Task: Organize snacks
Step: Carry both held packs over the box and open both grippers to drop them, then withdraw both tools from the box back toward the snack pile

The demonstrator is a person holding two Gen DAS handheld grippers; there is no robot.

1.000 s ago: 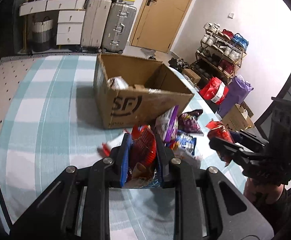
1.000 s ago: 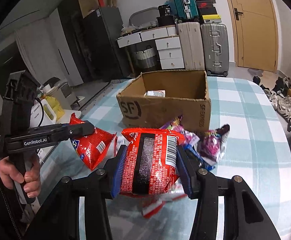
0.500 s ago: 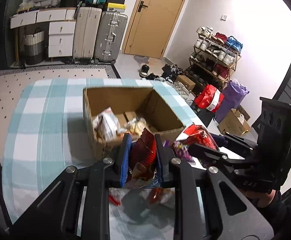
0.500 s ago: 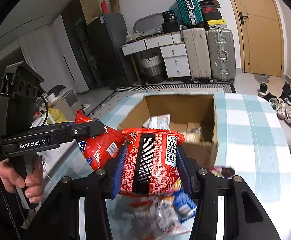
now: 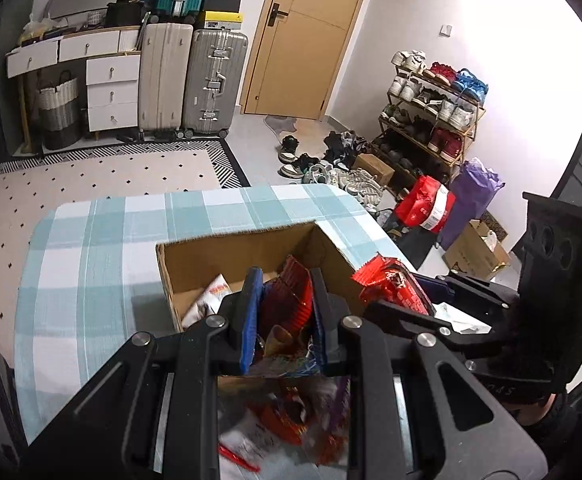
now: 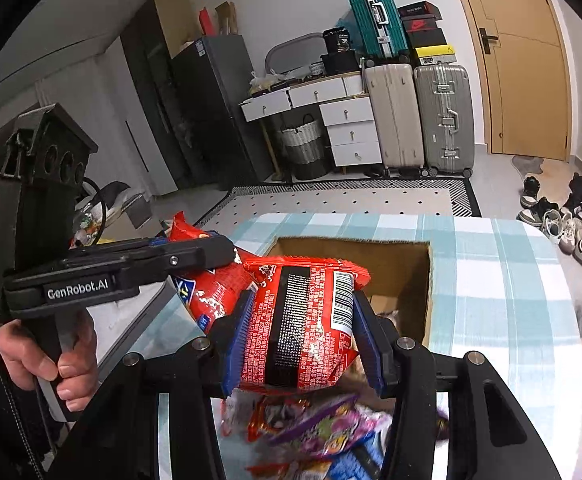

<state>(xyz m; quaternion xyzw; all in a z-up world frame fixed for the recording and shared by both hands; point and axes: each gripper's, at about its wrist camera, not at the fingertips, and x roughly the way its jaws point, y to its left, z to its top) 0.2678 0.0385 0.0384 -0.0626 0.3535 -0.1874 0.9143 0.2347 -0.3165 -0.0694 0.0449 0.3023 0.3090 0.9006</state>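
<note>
- Fingers of your left gripper [image 5: 283, 316] and right gripper [image 6: 303, 344] each clamp one red snack bag [image 6: 303, 320]; both have risen from the loose pile [image 6: 315, 432] to above the cardboard box [image 5: 195, 264].
- Two bags are ready to drop; one box on the tabletop [image 5: 83, 264]; several snacks remain.

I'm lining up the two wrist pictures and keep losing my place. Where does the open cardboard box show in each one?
Left wrist view: the cardboard box sits at lower centre, just beyond the left gripper, which is shut on a red snack bag.
Right wrist view: the box is at centre right, partly hidden behind the red packet that the right gripper holds.
Shared landmark: the silver suitcase beside the wooden door.
</note>
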